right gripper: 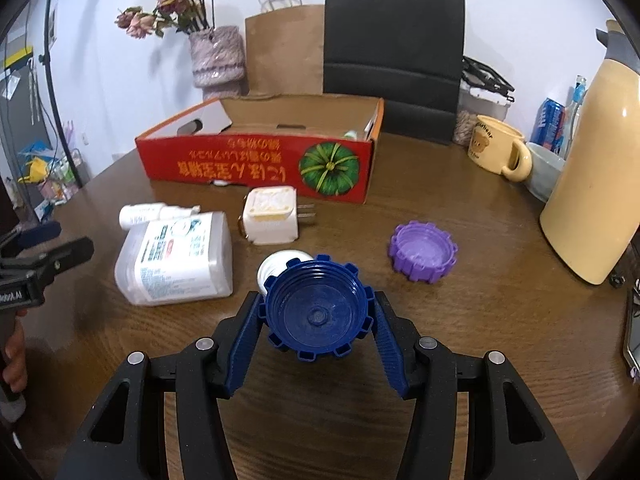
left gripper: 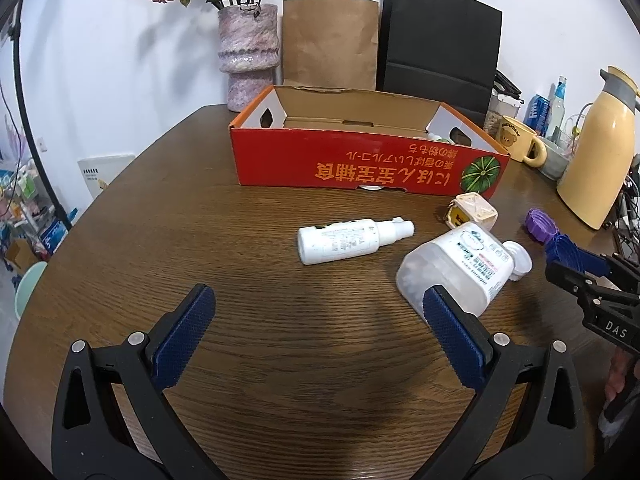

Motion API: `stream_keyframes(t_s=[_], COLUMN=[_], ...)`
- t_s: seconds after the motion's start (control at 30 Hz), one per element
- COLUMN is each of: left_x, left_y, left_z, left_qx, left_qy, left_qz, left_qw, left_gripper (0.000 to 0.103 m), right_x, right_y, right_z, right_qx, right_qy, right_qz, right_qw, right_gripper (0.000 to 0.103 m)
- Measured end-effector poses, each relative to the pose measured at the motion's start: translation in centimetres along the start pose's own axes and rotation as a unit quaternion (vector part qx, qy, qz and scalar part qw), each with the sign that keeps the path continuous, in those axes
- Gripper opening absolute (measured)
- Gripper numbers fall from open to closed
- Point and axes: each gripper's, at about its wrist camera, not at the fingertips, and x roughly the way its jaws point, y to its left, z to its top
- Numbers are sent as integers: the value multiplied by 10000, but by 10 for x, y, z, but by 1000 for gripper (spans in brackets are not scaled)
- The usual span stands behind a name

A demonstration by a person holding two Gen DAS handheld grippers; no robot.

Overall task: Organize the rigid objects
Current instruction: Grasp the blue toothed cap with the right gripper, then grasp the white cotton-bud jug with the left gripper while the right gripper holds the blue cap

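- One blue cap point(right gripper: 317, 314), round with a notched rim and threaded hollow facing the camera, sits clamped in the right gripper point(right gripper: 316, 322) above the tabletop point(right gripper: 500, 320).
- Left gripper point(left gripper: 318, 320) gapes wide, holding nothing.
- Purple cap point(right gripper: 423, 251) lies right of it; a white jug point(right gripper: 176, 258) lies left, before the red box point(right gripper: 256, 168).

Brown wood table point(right gripper: 500, 320) with red box point(right gripper: 256, 168), 2 white bottles point(left gripper: 452, 268), white plug point(right gripper: 270, 220), purple lid point(right gripper: 422, 252), yellow mug point(right gripper: 496, 148).

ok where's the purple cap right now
In the right wrist view the purple cap lies open side up on the table, right of the white plug adapter.
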Motion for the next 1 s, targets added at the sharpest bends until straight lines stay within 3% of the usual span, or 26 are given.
stream_keyframes(t_s=[0.43,1.0], left_x=[6,26], left_y=[-51,-95], left_z=[3,5], left_qx=[-97,-360], left_qy=[177,366], left_qz=[-90,413], left_qw=[9998,9978], left_gripper=[103,103], right_x=[-9,-14], right_y=[-20,-63], right_z=[4,3], right_qx=[-21,98], right_qy=[-311,-410], right_qz=[-22,-120], right_qw=[9995,9990], right_gripper=[59,59])
